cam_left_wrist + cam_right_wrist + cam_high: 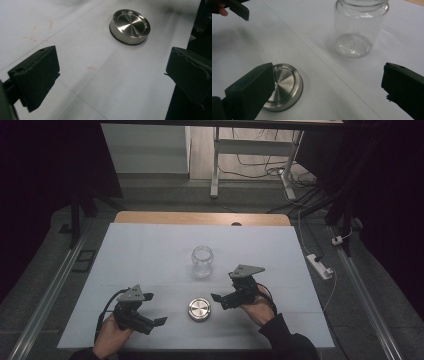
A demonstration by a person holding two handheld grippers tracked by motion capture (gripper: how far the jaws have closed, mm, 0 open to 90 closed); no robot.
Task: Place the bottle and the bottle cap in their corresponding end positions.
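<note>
A clear glass jar [202, 261] stands upright and uncapped near the middle of the white table cover [150, 250]. A round brushed-metal lid [199, 309] lies flat on the cover in front of it. My left gripper [154, 309] is open, left of the lid and pointing at it; in the left gripper view the lid [130, 26] lies ahead of the empty gap [112, 72]. My right gripper [223, 287] is open just right of the lid. In the right gripper view its left jaw overlaps the lid [285, 86], with the jar [359, 27] farther ahead.
The cover ends at a wooden table edge [200, 218] at the back. A white power strip [320, 266] and cables lie on the floor to the right. A table frame [215, 165] stands beyond. The left gripper's jaw [238, 9] shows top left in the right gripper view.
</note>
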